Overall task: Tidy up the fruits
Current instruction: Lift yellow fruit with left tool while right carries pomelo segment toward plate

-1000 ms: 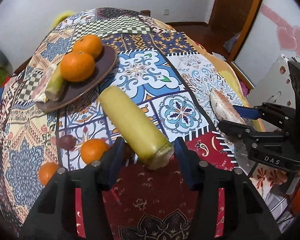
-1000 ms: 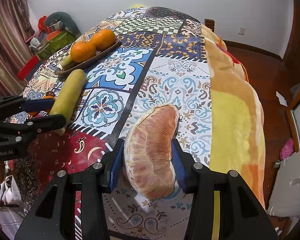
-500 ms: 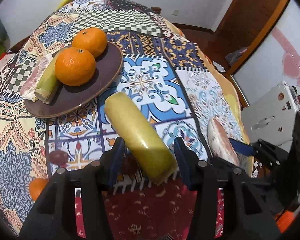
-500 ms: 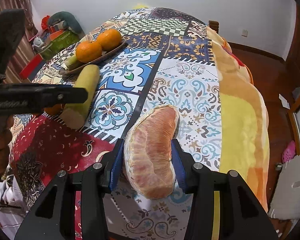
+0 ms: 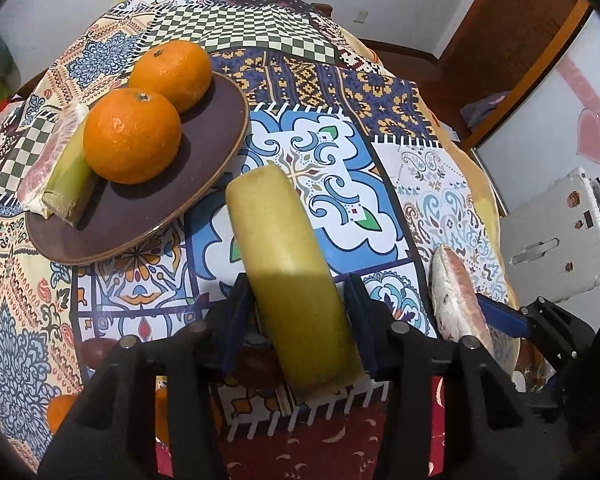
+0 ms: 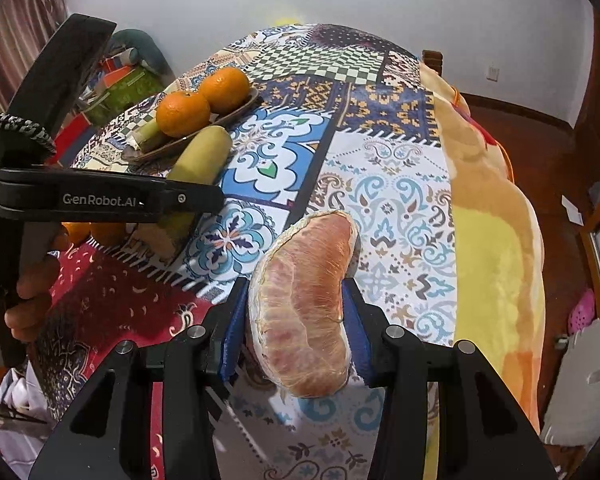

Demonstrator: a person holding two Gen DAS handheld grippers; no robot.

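A thick yellow-green sugarcane piece [image 5: 288,264] lies on the patterned tablecloth, its far end near the brown plate [image 5: 140,232]. My left gripper [image 5: 300,320] straddles its near end. The jaws are closing, with the pads close beside the cane and a thin gap on each side. The plate holds two oranges [image 5: 132,136], a short cane piece [image 5: 66,176] and a pomelo segment [image 5: 48,152]. My right gripper [image 6: 296,312] is shut on a peeled pink pomelo segment [image 6: 304,300], held above the cloth to the right of the cane.
Small oranges [image 5: 60,408] and a dark round fruit [image 5: 96,352] lie on the cloth at the near left. The table edge drops off on the right, where a yellow blanket [image 6: 492,240] hangs. A white case [image 5: 556,240] stands on the floor beyond.
My left gripper has moved forward over the cane, so the cane's end now sits between its fingers, and the plate looks nearer. The right gripper and its pomelo segment have stayed put.
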